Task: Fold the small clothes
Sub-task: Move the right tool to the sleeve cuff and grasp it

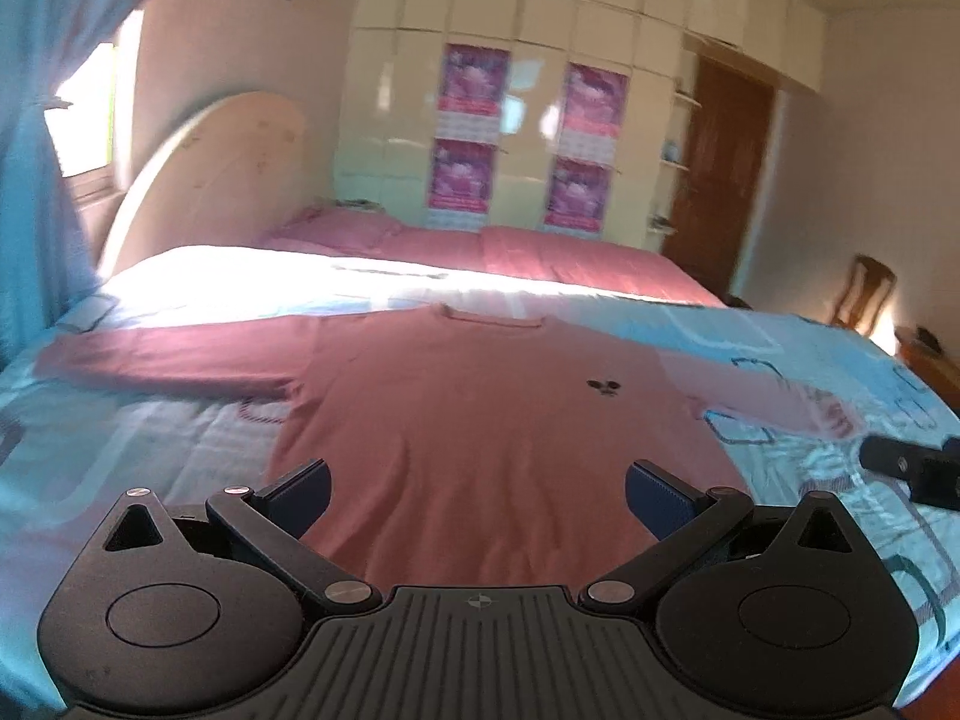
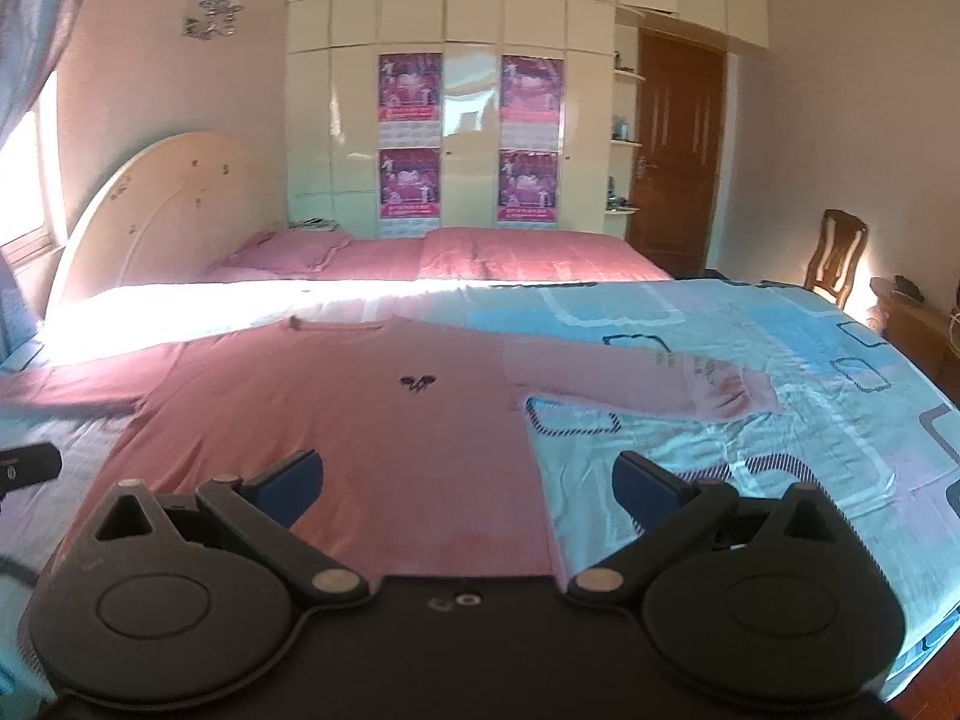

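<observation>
A pink long-sleeved shirt (image 1: 480,420) (image 2: 336,408) lies flat and face up on a light blue patterned bedspread (image 1: 150,438) (image 2: 750,420), collar away from me, both sleeves spread sideways. It carries a small dark emblem (image 1: 602,386) (image 2: 416,383) on the chest. My left gripper (image 1: 477,495) hovers open above the shirt's hem, nothing between its blue pads. My right gripper (image 2: 465,483) is open too, over the shirt's right lower edge where it meets the bedspread. Each gripper's tip shows at the edge of the other's view.
Behind the bedspread lies a second bed with a pink cover (image 2: 480,252) and a cream headboard (image 2: 150,210). A cream wardrobe (image 2: 468,120) with pink posters, a brown door (image 2: 678,150) and a wooden chair (image 2: 837,255) stand farther back. Blue curtain (image 1: 36,180) hangs left.
</observation>
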`<state>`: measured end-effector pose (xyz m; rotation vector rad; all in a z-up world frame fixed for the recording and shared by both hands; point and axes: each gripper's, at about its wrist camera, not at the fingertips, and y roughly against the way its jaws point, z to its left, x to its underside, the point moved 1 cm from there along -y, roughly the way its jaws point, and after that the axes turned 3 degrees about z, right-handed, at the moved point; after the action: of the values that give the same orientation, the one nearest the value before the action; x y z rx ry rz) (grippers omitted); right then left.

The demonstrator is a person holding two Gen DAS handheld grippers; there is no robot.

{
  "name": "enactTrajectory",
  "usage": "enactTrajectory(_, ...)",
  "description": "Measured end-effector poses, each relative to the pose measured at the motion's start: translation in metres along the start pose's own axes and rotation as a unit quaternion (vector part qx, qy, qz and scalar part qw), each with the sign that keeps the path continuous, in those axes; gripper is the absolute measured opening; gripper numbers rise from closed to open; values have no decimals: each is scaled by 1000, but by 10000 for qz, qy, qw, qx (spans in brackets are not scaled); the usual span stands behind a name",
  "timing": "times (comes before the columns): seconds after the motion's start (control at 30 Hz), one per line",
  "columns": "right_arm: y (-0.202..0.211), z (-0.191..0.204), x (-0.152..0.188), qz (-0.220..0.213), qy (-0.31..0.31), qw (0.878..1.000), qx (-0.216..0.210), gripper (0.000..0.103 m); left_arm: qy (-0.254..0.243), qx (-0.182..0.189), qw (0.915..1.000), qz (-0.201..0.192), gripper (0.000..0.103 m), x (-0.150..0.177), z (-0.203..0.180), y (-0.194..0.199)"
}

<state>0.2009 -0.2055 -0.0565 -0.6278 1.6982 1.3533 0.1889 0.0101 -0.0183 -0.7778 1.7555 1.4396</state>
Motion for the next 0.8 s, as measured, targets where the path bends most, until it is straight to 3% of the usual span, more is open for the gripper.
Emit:
enactTrajectory(0.23, -37, -1, -19, -85, -231, 9989, 402, 102, -321, 329, 9989, 22, 103, -28, 5, -47)
enactTrajectory(0.47, -70, -20, -32, 2, -367, 9963, 780, 102, -344, 104, 9993, -61, 103, -44, -5, -92)
enactTrajectory(0.8, -143, -86, -48, 182, -543, 9932, 1017, 102, -361, -78, 9993, -6, 103, -67, -65, -167)
